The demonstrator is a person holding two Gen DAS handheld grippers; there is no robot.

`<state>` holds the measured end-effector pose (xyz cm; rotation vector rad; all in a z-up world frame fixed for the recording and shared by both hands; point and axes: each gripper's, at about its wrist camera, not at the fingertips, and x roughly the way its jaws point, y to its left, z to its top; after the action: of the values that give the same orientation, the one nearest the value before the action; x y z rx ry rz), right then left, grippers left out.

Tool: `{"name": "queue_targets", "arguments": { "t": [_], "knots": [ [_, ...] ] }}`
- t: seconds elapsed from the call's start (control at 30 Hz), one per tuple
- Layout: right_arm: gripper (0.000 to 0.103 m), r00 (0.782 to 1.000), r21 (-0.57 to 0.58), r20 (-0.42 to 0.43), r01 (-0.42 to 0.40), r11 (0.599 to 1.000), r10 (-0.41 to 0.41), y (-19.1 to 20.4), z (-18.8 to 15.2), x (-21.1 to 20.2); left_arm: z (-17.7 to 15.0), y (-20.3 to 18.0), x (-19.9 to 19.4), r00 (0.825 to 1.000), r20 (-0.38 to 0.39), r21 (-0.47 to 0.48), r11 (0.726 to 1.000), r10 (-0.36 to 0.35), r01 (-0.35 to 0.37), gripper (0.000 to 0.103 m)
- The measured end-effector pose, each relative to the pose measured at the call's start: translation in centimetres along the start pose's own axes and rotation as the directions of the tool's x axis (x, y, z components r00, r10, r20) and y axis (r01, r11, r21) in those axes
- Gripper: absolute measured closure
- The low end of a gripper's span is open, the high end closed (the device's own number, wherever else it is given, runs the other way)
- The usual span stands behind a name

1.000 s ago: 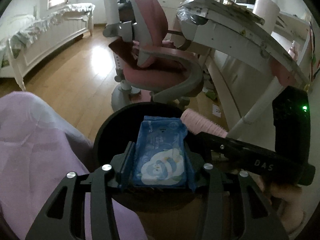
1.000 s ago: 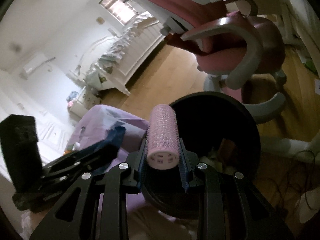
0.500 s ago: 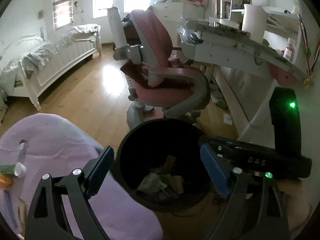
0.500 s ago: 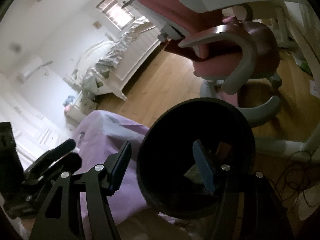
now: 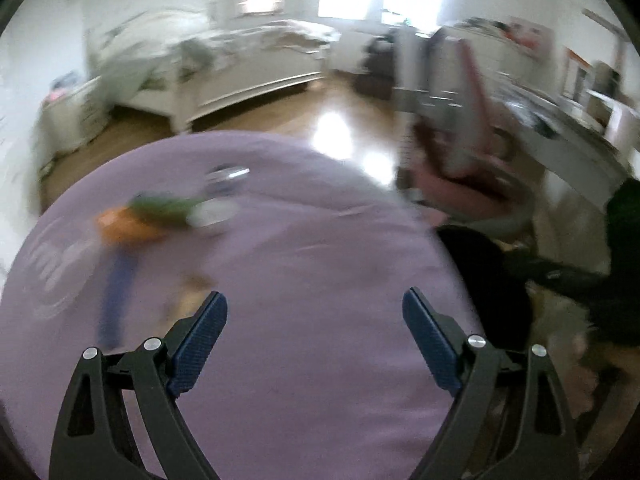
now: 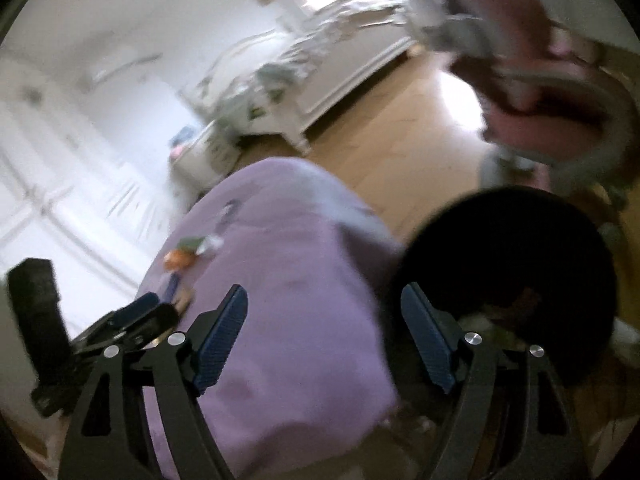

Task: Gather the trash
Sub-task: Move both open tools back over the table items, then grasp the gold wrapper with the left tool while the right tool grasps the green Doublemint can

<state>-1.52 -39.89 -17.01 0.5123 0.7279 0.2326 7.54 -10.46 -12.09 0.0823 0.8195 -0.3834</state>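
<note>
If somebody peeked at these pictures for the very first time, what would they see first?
Probably the big purple cloth filling the middle of the left view, with the open left claw hanging over it. Next, the blurry little heap of orange and green bits on its far left side. In the right view, the round black bin stands right beside the cloth, behind the open right claw.

My left gripper (image 5: 315, 338) is black with dark blue bumpy pads (image 5: 199, 342). My right gripper (image 6: 324, 334) looks the same. The cloth (image 5: 320, 280) is plain purple. On it I see blurry trash: an orange thing (image 5: 128, 226), a green thing (image 5: 164, 206) and a blue strip (image 5: 116, 296). The bin (image 6: 520, 264) is black. The chair (image 6: 532, 80) is pink and grey. The floor (image 6: 380, 128) is brown wood.
</note>
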Motion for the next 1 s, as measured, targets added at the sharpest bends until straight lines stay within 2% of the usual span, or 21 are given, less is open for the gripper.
{"name": "queue_targets", "arguments": {
  "t": [0.13,0.23,0.33,0.43,0.47,0.5,0.63,0.77,0.83,0.93,1.0],
  "knots": [
    [0.024,0.998,-0.111,-0.044,-0.045,0.993,0.041,5.3,1.0,3.0,-0.4,5.4,1.4,0.998,-0.064,-0.054,0.998,0.008,-0.011,0.014],
    [0.024,0.995,-0.231,-0.088,-0.074,0.97,0.055,9.7,1.7,5.7,-0.6,7.0,3.0,0.992,-0.128,-0.011,1.0,0.021,-0.022,0.015],
    [0.024,0.993,-0.337,-0.114,-0.08,0.938,0.044,13.1,2.5,8.0,-0.6,7.3,3.9,0.99,-0.143,0.04,0.999,0.011,-0.006,0.015],
    [0.027,0.991,-0.426,-0.132,-0.076,0.901,0.022,15.9,3.5,10.6,-0.7,7.2,4.4,0.989,-0.15,0.084,0.996,0.007,0.006,0.026],
    [0.033,0.99,-0.454,-0.141,-0.071,0.888,0.007,16.7,3.8,11.6,-0.8,7.0,4.2,0.989,-0.145,0.092,0.996,-0.008,0.022,0.034],
    [0.036,0.989,-0.479,-0.147,-0.07,0.875,-0.001,17.3,4.2,12.4,-0.6,7.0,4.2,0.99,-0.138,0.1,0.994,-0.026,0.04,0.038],
    [0.04,0.982,-0.579,-0.183,-0.077,0.812,-0.038,19.6,5.5,16.8,-0.6,6.4,4.3,0.992,-0.124,0.151,0.988,-0.02,0.039,0.061],
    [0.045,0.965,-0.633,-0.255,-0.115,0.765,-0.066,21.1,6.4,21.4,-0.7,6.1,4.3,0.993,-0.114,0.204,0.978,-0.018,0.041,0.065],
    [0.045,0.954,-0.661,-0.287,-0.13,0.739,-0.089,21.7,6.6,23.8,-0.8,6.6,4.2,0.993,-0.113,0.189,0.98,-0.047,0.068,0.065],
    [0.051,0.936,-0.701,-0.326,-0.147,0.698,-0.131,22.6,6.6,26.8,-0.6,7.5,4.1,0.988,-0.11,0.143,0.982,-0.106,0.121,0.063],
    [0.053,0.923,-0.723,-0.354,-0.166,0.671,-0.153,23.0,6.5,28.3,-0.5,8.0,4.1,0.981,-0.111,0.126,0.977,-0.16,0.173,0.057]
  ]
}}
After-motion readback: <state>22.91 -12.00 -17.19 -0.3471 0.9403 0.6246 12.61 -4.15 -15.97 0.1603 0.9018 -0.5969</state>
